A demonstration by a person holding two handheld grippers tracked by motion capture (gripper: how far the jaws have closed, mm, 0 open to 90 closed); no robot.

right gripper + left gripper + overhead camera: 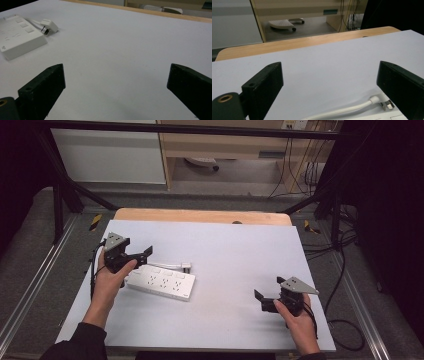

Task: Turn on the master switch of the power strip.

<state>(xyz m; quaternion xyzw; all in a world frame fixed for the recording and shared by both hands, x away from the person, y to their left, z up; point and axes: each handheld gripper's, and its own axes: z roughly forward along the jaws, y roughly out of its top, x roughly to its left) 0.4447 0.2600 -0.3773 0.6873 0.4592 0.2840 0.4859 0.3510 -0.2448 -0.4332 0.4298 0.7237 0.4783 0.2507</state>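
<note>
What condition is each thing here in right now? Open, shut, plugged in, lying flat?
Left hand-held gripper: open, holding nothing, over the power strip's left end.
Right hand-held gripper: open, holding nothing.
Power strip: lying flat, sockets empty.
Plug: unplugged, lying on the table beside the strip.

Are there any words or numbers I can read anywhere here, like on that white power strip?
No text here is readable.
Power strip: a tiny grey mark at its near corner and faint marks by the sockets, all too blurred to read.
Plug: no writing visible.
Left tool and right tool: no labels visible.
Yellow-and-black striped tape on the frame: a warning pattern, no words.
</note>
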